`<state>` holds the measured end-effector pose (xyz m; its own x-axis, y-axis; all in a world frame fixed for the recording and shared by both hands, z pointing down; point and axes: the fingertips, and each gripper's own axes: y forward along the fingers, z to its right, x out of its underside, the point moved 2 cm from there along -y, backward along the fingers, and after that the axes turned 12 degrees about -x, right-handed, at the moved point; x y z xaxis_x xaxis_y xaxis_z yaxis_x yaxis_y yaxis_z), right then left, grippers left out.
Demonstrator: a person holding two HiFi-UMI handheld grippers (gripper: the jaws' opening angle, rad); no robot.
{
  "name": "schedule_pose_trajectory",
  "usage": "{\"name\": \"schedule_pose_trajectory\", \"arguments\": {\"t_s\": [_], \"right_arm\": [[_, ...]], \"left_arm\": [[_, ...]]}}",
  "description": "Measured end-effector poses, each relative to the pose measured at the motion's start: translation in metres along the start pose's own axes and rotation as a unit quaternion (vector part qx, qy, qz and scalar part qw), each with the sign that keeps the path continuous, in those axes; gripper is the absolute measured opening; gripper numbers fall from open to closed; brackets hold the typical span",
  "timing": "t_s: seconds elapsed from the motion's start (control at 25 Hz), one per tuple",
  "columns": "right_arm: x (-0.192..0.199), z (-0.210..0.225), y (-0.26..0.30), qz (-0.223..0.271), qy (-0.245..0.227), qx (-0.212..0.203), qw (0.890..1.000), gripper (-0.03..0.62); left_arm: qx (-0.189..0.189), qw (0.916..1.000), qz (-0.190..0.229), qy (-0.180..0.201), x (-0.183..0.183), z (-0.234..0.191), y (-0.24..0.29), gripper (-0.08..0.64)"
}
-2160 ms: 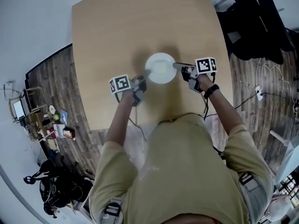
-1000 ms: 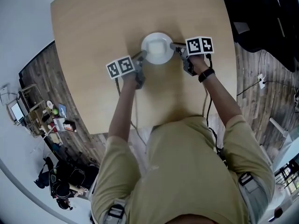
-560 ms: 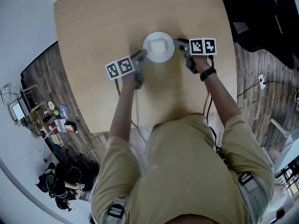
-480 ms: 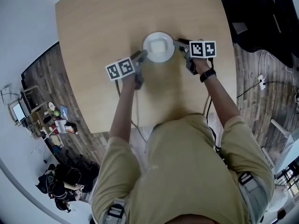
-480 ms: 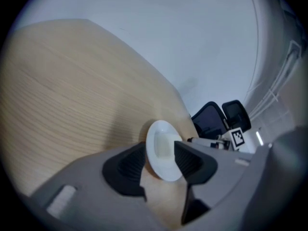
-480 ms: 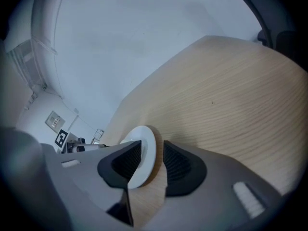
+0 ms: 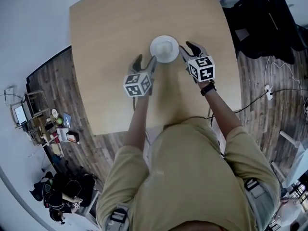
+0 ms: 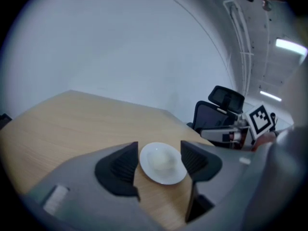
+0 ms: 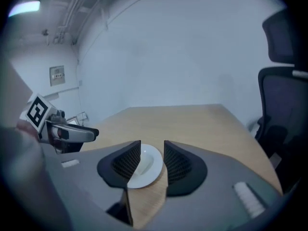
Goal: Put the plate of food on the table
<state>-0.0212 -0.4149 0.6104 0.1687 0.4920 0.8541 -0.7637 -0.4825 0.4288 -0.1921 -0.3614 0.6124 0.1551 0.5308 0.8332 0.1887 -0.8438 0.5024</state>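
Observation:
A white plate [image 7: 164,48] with a pale mound of food [image 8: 161,160] rests on the light wooden table [image 7: 110,28], toward its far side. My left gripper [image 7: 145,61] sits just short of the plate's near-left rim, its jaws opening, nothing between the pads. My right gripper [image 7: 189,48] is beside the plate's right rim, its jaws also opening and empty. In the left gripper view the plate [image 8: 172,177] lies on the wood beyond the fingertips. In the right gripper view the plate [image 9: 150,170] shows past the tips, partly hidden by one jaw.
Black office chairs [image 7: 269,18] stand off the table's right side, also seen as a chair [image 8: 217,113] and a chair [image 9: 284,105]. Cables [image 7: 268,93] trail on the wooden floor at right. A cluttered cart [image 7: 53,124] stands at the left.
Both grippers have let go of the plate's rim, opened their jaws and drawn back toward me. The plate stays flat on the table.

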Motion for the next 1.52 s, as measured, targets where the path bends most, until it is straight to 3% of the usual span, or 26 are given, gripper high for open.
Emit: {"name": "schedule_pose_trajectory", "arguments": {"t_s": [0.28, 0.64, 0.88, 1.16, 1.32, 1.52], "right_arm": [[-0.036, -0.057, -0.056, 0.076, -0.102, 0.041, 0.991, 0.133], [-0.066, -0.129, -0.131, 0.165, -0.126, 0.062, 0.976, 0.057], [-0.051, -0.176, -0.188, 0.193, -0.128, 0.064, 0.971, 0.006], [-0.024, -0.205, -0.232, 0.203, -0.104, 0.071, 0.971, 0.005], [-0.014, -0.212, -0.240, 0.195, -0.110, 0.076, 0.972, 0.005], [0.003, -0.226, -0.250, 0.184, -0.125, 0.075, 0.972, 0.005]], "left_arm": [[-0.021, 0.9929, 0.106, 0.049, -0.028, 0.027, -0.070, 0.248], [-0.037, 0.9806, 0.178, 0.074, -0.052, 0.043, -0.169, 0.201], [-0.038, 0.9755, 0.200, 0.084, -0.040, 0.064, -0.226, 0.117], [-0.035, 0.9740, 0.202, 0.097, -0.011, 0.085, -0.269, 0.021], [-0.024, 0.9767, 0.199, 0.076, 0.000, 0.095, -0.284, 0.003], [-0.026, 0.9738, 0.203, 0.099, 0.012, 0.112, -0.299, 0.003]]}}
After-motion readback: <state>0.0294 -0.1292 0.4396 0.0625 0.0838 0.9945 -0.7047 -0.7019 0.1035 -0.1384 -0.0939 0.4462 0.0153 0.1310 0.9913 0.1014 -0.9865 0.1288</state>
